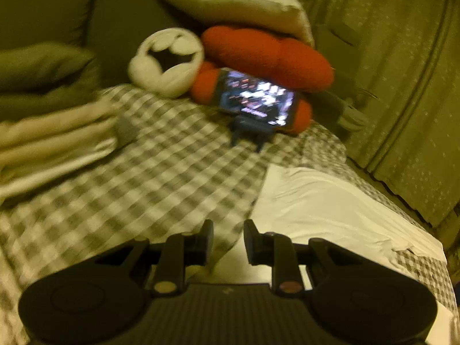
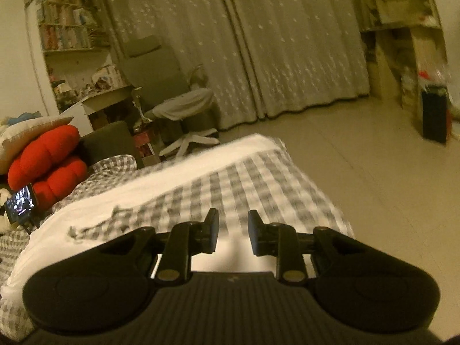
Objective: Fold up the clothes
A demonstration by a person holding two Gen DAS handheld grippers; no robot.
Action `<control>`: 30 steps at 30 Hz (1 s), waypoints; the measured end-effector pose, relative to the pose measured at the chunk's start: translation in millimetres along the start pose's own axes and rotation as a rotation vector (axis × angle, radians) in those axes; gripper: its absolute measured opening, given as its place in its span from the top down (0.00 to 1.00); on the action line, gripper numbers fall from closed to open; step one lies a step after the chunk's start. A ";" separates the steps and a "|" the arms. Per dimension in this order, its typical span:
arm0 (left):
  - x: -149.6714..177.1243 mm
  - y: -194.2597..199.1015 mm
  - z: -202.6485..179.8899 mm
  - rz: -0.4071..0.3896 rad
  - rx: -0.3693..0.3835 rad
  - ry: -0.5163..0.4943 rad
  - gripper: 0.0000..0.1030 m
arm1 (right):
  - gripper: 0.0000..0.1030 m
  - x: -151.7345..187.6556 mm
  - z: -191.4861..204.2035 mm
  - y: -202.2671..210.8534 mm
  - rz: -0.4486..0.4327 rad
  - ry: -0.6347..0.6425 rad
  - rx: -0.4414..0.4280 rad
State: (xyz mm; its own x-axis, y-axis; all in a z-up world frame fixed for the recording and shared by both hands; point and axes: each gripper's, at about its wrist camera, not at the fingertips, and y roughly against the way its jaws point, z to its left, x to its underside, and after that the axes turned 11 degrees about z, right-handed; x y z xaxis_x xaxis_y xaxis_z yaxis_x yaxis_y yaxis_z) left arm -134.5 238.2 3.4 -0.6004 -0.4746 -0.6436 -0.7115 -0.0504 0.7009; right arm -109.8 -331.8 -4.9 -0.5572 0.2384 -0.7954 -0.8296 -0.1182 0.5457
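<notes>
Over bed's [image 1: 143, 172] near edge, hovering with left gripper [image 1: 228, 237] and right gripper [image 2: 233, 227] spread, pinching nothing; risking grabbing checkered sheet [image 2: 258, 184] under white garment [image 1: 316, 201].

Red cushion [image 1: 267, 54] behind lit phone [image 1: 256, 97]; curtains [image 2: 258, 43].

Bed w/ checked cover [image 1: 161, 172]; white garment [image 1: 316, 201], red cushion [image 1: 267, 54], phone [image 1: 256, 97] on it.

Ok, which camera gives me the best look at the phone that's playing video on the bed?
The left wrist view. There the phone sits near the middle of the frame on its stand, screen facing the camera, leaning on the red cushion. The right wrist view only catches it small at the far left edge.
</notes>
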 end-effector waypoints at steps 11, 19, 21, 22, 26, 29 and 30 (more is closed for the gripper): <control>-25.4 -31.5 -90.5 -0.031 -0.067 -0.189 0.79 | 0.61 -56.1 43.3 -33.4 -0.045 0.155 0.028; -41.2 -63.8 -156.9 -0.045 -0.060 -0.274 0.77 | 0.61 -58.3 63.1 -80.8 -0.013 0.137 0.049; -42.9 -71.4 -168.7 -0.044 -0.057 -0.313 0.68 | 0.61 -60.5 64.0 -89.3 0.004 0.109 0.021; -43.5 -75.3 -174.2 -0.043 -0.056 -0.336 0.67 | 0.61 -61.9 64.8 -93.3 0.013 0.100 0.009; -47.3 -92.9 -192.4 -0.035 -0.090 -0.404 0.64 | 0.61 -69.5 69.4 -108.7 0.041 0.112 0.026; -48.7 -105.6 -201.2 -0.027 -0.128 -0.440 0.54 | 0.61 -74.3 70.4 -119.7 0.056 0.123 0.036; -49.0 -110.1 -203.8 -0.026 -0.140 -0.454 0.52 | 0.61 -75.4 70.0 -123.1 0.058 0.127 0.042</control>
State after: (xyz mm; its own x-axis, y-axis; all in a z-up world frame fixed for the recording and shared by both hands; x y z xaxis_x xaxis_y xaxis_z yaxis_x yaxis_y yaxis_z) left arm 47.7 87.9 20.4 -0.7043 -0.0410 -0.7087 -0.6910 -0.1894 0.6976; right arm 36.9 -267.7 6.4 -0.6064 0.1079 -0.7878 -0.7952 -0.0876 0.6000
